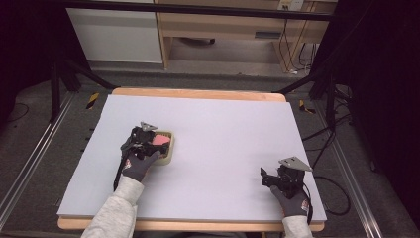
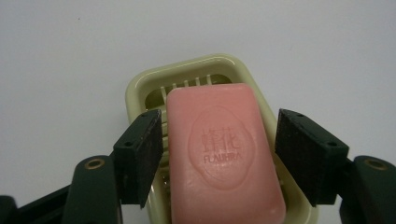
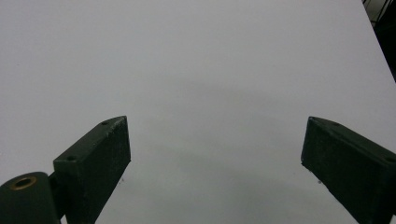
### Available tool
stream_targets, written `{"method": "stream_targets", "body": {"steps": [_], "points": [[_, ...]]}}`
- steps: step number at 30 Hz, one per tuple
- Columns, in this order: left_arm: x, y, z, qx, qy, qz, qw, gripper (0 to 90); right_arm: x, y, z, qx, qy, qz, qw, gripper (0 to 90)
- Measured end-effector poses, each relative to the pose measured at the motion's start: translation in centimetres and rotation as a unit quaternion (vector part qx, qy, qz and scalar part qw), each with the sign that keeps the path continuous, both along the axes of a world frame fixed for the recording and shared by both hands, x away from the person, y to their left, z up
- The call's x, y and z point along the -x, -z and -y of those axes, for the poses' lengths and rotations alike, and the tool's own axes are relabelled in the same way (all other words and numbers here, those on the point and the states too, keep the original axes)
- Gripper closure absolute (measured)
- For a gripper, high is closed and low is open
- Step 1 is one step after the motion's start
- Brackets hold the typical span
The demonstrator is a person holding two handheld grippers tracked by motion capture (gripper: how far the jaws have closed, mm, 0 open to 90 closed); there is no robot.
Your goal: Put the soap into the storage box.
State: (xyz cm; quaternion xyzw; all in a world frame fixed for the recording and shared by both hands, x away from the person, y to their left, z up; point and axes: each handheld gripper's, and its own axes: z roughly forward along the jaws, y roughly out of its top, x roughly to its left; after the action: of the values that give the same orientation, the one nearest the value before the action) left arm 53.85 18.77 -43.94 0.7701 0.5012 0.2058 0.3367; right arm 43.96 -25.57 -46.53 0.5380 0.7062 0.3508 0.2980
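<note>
You had the left gripper (image 2: 218, 156) spread astride the soap (image 2: 224, 154); squeezing squarely mid-bar looked best, right gripper (image 3: 215, 158) gaping idle.

Dim soft light, dark surroundings, slightly blurry

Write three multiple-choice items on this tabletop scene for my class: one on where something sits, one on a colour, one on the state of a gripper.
1. Where does the soap bar lie?
A. In the soap dish
B. Bare on the table
C. Under the right gripper

2. What colour is the soap bar?
A. White
B. Pink
C. Blue

3. How do the jaws of the left gripper stand?
A. Shut on the dish rim
B. Shut with nothing between them
C. Open, one on each side of the bar

Answers: 1 A, the pale green dish shows around the bar; 2 B, the left gripper view shows it pink; 3 C, a gap shows between the right jaw and the bar.
</note>
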Motion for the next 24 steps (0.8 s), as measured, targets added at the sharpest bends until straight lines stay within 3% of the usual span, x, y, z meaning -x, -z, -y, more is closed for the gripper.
{"method": "stream_targets", "body": {"steps": [12,17,24], "points": [[1.6,-1.2,-0.5,0.010,0.029,0.020,0.9993,27.2,-0.1,0.0,0.1,-0.004,0.005,0.000,1.0000,8.4],[2.8,-1.2,-2.0,0.035,0.030,0.022,0.9987,27.3,-0.6,0.1,0.3,-0.001,0.012,-0.005,0.9999,8.3],[4.2,-1.0,-4.0,0.035,0.019,0.036,0.9985,27.4,-1.0,0.2,0.4,0.000,0.016,-0.010,0.9998,8.5]]}}
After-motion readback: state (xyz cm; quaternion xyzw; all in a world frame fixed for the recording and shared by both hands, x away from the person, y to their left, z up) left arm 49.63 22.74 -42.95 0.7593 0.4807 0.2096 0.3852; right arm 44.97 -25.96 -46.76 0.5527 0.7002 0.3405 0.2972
